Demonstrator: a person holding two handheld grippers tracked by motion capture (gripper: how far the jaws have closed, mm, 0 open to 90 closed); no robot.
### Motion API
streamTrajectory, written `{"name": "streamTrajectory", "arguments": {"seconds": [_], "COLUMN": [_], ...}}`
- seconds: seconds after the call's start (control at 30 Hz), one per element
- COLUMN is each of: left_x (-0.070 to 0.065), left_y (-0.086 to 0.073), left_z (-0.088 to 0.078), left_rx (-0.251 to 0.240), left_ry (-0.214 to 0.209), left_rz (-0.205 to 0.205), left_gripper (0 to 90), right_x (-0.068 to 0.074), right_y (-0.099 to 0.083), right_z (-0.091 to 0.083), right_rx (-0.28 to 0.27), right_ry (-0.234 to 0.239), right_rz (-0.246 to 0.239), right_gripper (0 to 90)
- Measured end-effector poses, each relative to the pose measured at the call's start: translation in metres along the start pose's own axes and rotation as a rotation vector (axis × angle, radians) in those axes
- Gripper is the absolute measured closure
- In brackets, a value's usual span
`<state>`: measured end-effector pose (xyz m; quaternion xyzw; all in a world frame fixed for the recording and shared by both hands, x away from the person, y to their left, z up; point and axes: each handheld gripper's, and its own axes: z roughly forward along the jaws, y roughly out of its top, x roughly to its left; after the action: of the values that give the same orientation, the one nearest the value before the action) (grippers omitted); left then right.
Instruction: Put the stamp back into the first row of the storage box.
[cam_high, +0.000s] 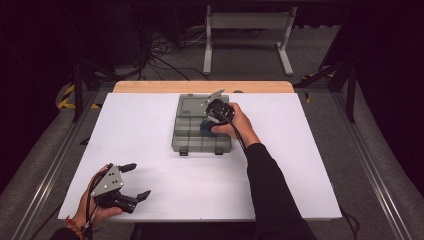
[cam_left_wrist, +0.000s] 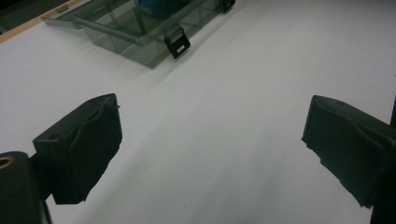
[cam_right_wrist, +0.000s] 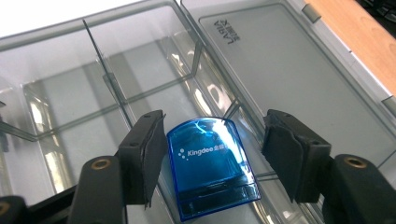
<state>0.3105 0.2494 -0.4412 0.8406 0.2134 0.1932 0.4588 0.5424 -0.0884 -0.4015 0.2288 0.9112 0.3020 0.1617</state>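
Here, right gripper (cam_right_wrist: 212, 154) jaws apart around blue case (cam_right_wrist: 212, 168) in grey box (cam_high: 190, 137), gap at right pad, left gripper (cam_high: 131, 182) wide, near left on table (cam_high: 200, 185).

The high view looks down from above the white tabletop (cam_high: 165, 195). The left tool's (cam_high: 136, 181) camera faces the distant grey compartmented plastic box (cam_left_wrist: 140, 28); the right tool's (cam_right_wrist: 212, 156) hovers close over that box (cam_right_wrist: 140, 79).

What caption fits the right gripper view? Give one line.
Right gripper with open jaws astride a blue Kingdee device lying in a clear compartment box.
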Motion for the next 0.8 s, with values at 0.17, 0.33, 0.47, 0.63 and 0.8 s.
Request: {"name": "streamTrajectory", "arguments": {"seconds": [0.17,0.33,0.47,0.63,0.8], "left_x": [-0.001,-0.001,-0.001,-0.001,-0.001], "left_y": [0.000,0.000,0.000,0.000,0.000], "left_z": [0.000,0.000,0.001,0.001,0.001], "left_rx": [0.002,0.004,0.005,0.010,0.010], "left_ry": [0.004,0.004,0.001,0.005,0.008], "left_rz": [-0.001,-0.001,-0.005,0.006,0.005], "left_gripper": [5.5,5.6,5.7,6.0,6.3], "right_x": [0.003,0.005,0.005,0.005,0.003], "right_y": [0.001,0.002,0.001,-0.002,-0.005], "right_z": [-0.007,-0.013,-0.018,-0.022,-0.028], "right_rx": [-0.035,-0.052,-0.060,-0.072,-0.088], "right_ry": [-0.014,-0.032,-0.040,-0.048,-0.057], "right_rz": [0.009,0.014,0.023,0.033,0.052], "right_gripper": [39.3,37.9,37.7,37.4,37.1]}}
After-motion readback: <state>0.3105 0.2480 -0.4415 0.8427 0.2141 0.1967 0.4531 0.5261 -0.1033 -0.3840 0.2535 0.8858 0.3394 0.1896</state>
